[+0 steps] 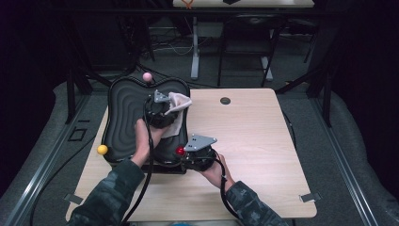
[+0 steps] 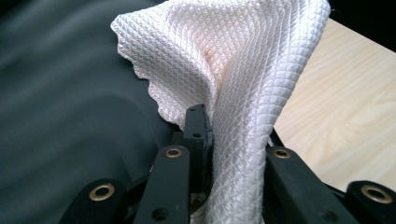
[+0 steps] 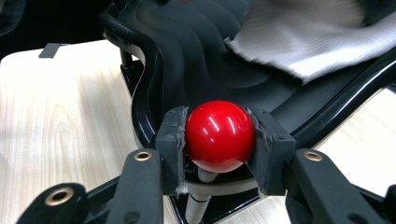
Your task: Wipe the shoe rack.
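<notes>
A black tray with a rippled surface lies on the left part of the wooden table. Ball knobs stand at its corners: pink, yellow and red. My left gripper hovers over the tray's right side, shut on a white waffle-weave cloth. In the left gripper view the cloth rises bunched from between the jaws of my left gripper, above the dark tray. My right gripper is shut on the red ball at the tray's near right corner.
The right half of the table is bare wood, with a round dark grommet near its far edge. Beyond the table stand another desk's legs and cables on the floor. A dark frame post stands at the left.
</notes>
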The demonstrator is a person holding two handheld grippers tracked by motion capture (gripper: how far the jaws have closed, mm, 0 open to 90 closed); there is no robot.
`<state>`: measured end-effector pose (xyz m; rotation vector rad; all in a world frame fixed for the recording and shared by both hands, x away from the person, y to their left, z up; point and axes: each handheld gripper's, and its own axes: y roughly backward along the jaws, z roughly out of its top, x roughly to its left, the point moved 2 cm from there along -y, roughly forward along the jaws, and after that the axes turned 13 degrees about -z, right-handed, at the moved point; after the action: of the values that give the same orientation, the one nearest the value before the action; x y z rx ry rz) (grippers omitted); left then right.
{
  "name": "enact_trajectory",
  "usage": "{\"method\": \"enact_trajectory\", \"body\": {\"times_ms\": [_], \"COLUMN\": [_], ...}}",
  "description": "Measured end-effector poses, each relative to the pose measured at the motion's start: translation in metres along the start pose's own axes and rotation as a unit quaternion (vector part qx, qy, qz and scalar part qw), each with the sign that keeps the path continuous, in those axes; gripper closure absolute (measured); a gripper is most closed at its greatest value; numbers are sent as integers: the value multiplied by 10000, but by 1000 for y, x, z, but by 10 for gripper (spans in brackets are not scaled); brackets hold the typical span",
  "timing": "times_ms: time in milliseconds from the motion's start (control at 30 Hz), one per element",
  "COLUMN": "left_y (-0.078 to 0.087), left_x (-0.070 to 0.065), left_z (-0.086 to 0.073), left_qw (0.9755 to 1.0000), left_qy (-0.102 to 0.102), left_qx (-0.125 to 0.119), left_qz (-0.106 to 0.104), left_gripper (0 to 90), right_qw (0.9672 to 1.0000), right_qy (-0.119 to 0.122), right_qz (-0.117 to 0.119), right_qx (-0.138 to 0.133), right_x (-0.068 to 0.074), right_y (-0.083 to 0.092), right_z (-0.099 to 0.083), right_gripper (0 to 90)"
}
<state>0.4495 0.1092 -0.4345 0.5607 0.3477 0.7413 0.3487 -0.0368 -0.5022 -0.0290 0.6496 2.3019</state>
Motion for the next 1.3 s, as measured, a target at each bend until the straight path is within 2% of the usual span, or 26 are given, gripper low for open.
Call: {"method": "enact_trajectory", "body": {"times_ms": [333, 633, 767, 1033, 1300], "left_y": [-9, -9, -8, -7, 0], "left_x": [15, 32, 37, 38, 37], "left_z": [28, 45, 48, 48, 43], "left_qw": [9999, 9994, 9994, 9996, 9997], "left_qy": [-30, 95, 93, 37, 36], "left_qx": [-27, -52, -41, 4, -163], "left_qz": [164, 342, 339, 284, 157], "left_gripper": [780, 775, 773, 767, 782], "right_qw": [10000, 10000, 10000, 10000, 10000], "right_qy": [-4, -1, -2, 3, 9], "right_qz": [3, 2, 0, 10, 5], "right_qx": [-9, -6, -5, -9, -12], "right_x": [0, 0, 0, 0, 0], "right_y": [0, 0, 0, 0, 0], "right_z": [0, 0, 0, 0, 0], "right_gripper": [600, 600, 600, 601, 600]}}
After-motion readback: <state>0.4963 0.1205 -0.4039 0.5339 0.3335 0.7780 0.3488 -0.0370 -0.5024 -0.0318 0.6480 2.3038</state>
